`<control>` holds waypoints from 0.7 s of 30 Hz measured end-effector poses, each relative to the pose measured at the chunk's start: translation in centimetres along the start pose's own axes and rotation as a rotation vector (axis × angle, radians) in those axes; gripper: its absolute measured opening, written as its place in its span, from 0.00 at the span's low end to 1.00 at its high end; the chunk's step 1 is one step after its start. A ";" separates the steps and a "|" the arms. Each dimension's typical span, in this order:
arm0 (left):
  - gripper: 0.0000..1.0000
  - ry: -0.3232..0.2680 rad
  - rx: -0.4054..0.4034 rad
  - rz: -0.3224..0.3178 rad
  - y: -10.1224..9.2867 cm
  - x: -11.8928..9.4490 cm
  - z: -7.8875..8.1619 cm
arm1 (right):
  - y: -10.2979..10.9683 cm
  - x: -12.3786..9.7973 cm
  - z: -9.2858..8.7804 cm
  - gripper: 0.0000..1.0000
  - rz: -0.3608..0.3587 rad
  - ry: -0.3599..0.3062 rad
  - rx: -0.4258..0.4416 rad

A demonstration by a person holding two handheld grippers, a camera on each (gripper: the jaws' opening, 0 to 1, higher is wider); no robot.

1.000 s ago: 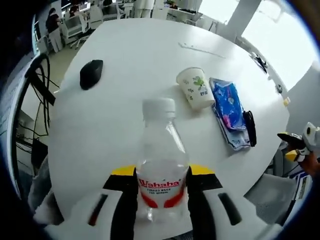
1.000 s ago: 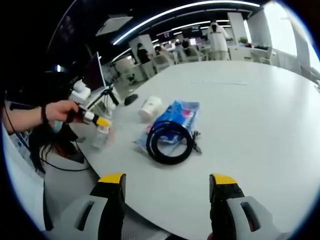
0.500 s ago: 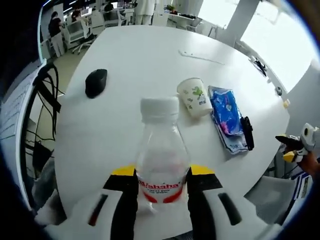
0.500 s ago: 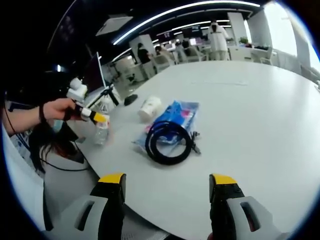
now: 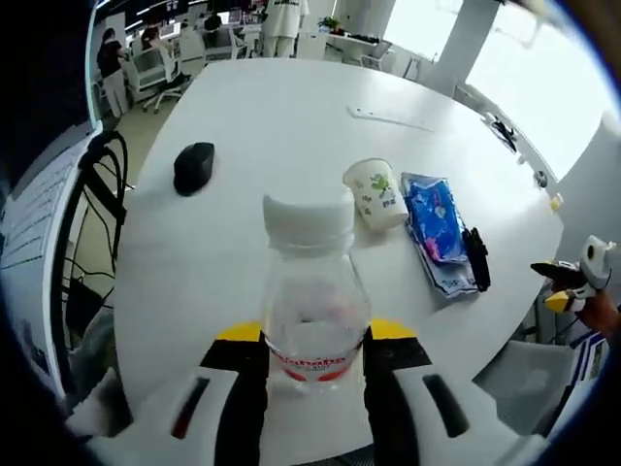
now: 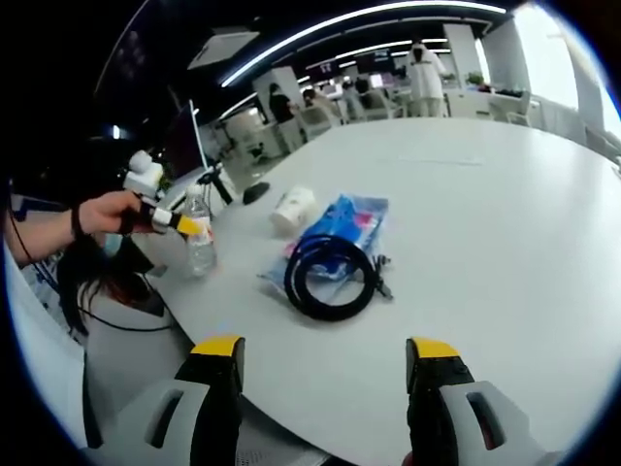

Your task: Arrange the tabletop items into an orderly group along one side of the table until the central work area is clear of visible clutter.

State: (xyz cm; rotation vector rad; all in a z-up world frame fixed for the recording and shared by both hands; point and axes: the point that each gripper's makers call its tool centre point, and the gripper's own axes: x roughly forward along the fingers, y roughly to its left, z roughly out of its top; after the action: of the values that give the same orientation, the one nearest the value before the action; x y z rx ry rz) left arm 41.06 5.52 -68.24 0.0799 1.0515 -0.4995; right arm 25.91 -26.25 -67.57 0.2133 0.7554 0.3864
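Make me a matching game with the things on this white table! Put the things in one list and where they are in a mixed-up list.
Things:
1. clear plastic water bottle
2. black computer mouse
3. black coiled cable
4. white paper cup

Places:
A. lying on the blue packet
B. beside the blue packet
C. between the left gripper's jaws
D. alone on bare table

Pairs: 1-C, 2-D, 3-A, 4-B

The coiled cable point(image 6: 335, 276) hides part of the blue packet point(image 6: 344, 225).
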 end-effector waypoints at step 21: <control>0.37 -0.075 0.048 0.061 -1.0 -1.7 -2.8 | -0.1 0.5 -0.1 0.69 0.016 0.007 -0.004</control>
State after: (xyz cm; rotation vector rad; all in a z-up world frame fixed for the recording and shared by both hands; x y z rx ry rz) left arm 37.69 6.10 -68.04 0.1341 0.9614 -0.4689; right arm 26.26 -26.13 -67.99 0.2144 0.7606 0.4044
